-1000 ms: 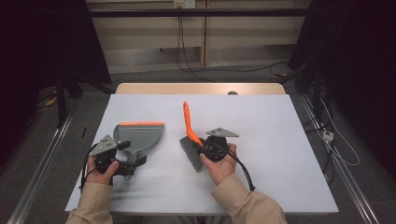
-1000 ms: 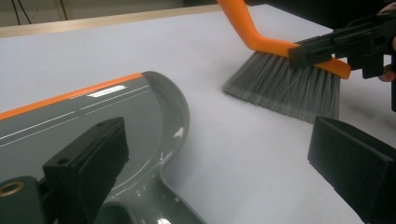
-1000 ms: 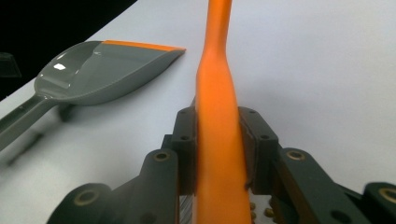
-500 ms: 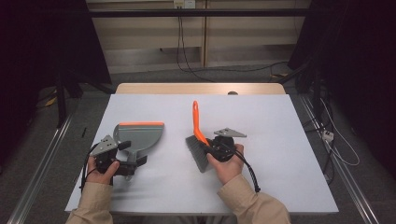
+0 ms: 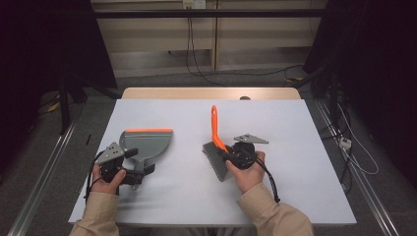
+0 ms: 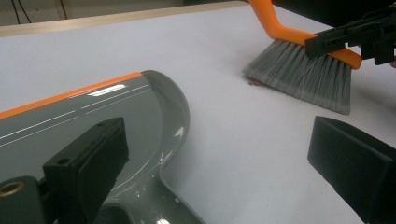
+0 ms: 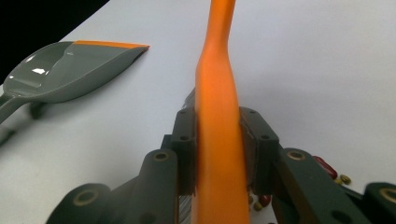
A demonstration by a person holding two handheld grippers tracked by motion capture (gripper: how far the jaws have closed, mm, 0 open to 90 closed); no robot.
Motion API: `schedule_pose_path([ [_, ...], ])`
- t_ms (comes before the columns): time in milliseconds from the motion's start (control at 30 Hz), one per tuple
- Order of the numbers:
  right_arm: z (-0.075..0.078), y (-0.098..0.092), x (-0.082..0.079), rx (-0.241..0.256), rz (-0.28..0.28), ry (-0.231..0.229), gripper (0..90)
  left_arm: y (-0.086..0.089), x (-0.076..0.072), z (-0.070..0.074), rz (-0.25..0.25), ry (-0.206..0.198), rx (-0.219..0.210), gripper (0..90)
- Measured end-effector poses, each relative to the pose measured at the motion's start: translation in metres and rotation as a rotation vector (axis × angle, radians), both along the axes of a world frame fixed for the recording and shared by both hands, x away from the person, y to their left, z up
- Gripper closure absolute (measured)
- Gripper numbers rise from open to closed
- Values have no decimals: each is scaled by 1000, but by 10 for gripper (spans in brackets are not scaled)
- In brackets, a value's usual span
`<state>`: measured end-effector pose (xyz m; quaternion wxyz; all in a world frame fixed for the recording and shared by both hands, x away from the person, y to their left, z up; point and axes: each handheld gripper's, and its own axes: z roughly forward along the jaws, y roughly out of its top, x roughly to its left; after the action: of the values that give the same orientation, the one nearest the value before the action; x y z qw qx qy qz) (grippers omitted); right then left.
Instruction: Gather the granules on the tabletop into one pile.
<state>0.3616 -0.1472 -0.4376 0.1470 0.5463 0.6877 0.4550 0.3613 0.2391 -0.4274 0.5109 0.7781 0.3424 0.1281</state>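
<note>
Brush (image 5: 216, 147) | clamped in right claw (image 5: 231, 156) | left claw (image 6: 224, 158) apart over dustpan (image 5: 145, 143) | no readable writing

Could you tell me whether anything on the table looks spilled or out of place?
Yes: a few small red and yellowish bits, perhaps beans, lie loose on the white table beside the brush held by the right hand-held gripper.
</note>
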Motion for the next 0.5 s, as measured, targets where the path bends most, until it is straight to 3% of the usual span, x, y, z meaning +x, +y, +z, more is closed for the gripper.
schedule_pose_path([
  [300,1,-9,-1,-10,-14,0,702,-1,0,0,0,4,-1,49],
  [500,4,-8,1,54,-15,8,713,-1,0,0,0,3,-1,49],
])
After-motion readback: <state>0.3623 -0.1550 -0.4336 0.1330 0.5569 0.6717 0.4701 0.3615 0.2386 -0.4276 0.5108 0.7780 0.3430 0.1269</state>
